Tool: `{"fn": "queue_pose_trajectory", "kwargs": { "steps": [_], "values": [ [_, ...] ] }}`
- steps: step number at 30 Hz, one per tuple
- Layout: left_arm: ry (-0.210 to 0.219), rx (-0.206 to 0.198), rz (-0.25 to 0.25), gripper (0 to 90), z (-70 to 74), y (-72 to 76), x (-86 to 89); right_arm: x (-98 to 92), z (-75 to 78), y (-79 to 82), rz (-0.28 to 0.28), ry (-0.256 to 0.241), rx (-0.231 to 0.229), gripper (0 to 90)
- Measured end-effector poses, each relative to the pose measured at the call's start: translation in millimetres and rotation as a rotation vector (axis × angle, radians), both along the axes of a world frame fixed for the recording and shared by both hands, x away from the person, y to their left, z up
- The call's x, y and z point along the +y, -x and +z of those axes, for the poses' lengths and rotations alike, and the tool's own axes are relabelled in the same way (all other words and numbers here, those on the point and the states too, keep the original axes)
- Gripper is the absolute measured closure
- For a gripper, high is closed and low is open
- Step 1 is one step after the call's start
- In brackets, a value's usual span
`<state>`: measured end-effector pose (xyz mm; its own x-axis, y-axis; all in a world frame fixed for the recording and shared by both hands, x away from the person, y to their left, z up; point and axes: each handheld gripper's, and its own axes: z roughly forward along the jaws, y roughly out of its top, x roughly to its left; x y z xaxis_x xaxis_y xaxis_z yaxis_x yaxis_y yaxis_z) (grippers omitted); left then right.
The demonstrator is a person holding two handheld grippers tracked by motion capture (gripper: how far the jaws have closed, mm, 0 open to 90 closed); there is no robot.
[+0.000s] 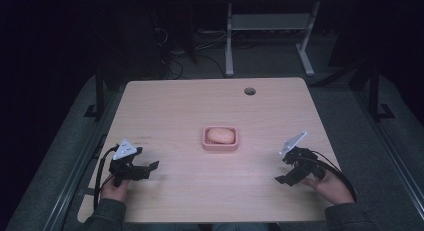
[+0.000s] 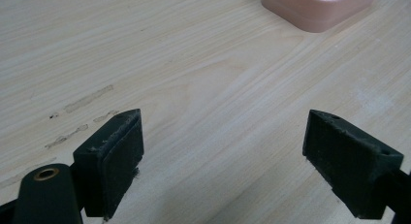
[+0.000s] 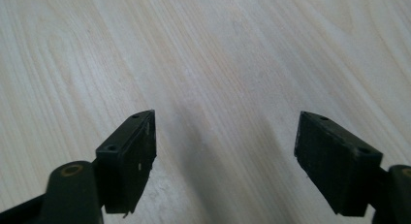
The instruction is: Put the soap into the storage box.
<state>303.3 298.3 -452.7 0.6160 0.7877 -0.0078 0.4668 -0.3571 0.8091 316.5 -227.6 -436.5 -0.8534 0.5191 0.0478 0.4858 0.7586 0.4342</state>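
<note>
Both tongs gape wide over bare wood: left tongs [image 1: 141, 170] near the tabletop's [image 1: 180, 111] front-left edge, right tongs [image 1: 292, 172] near its front-right. Between them, farther back, a pink soap dish [image 1: 220, 146] holds a soap bar [image 1: 221, 135], with open tabletop all around it.

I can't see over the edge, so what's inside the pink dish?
A pale peach oval lump, likely soap, lies inside the pink dish. Whatever is underneath it on the dish floor is covered.

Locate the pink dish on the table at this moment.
In the high view the pink dish sits near the table's middle, holding a pale oval piece, between and beyond the left gripper and right gripper.
</note>
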Motion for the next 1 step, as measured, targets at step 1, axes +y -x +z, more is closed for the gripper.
{"fn": "queue_pose_trajectory", "kwargs": {
  "steps": [1],
  "values": [
    [-0.001,0.0,-0.001,14.3,0.0,-0.1,0.0,-1.4,-1.5,3.4,-0.016,-0.034,-0.008,21.1]
  ]
}}
